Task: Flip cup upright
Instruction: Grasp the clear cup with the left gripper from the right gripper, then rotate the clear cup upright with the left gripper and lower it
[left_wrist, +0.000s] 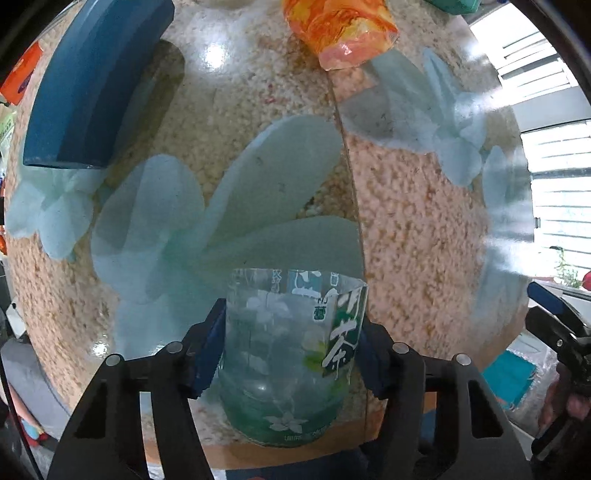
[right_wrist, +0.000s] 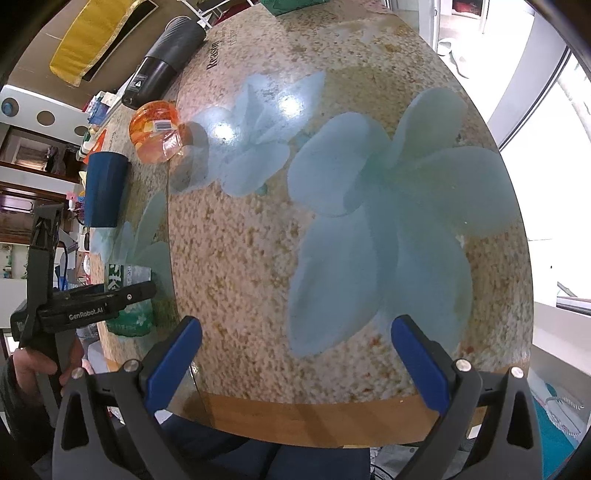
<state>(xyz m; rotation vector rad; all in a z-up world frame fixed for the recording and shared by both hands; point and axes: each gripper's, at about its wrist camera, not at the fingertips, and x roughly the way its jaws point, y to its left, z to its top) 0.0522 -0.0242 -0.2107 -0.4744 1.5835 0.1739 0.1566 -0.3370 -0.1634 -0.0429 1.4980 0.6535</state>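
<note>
Both grippers, left gripper (left_wrist: 291, 354) and right gripper (right_wrist: 297, 360), have black frames, silver screws and blue fingers (right_wrist: 173, 363); white "GenRobot.AI" lettering marks the left.

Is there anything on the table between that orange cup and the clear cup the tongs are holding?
Nothing stands between them. In the left wrist view, the stretch from the clear cup to the orange cup is only bare table with its printed blue flowers.

Home, floral table (right_wrist: 332, 221), cluttered shelves (right_wrist: 44, 122)
</note>
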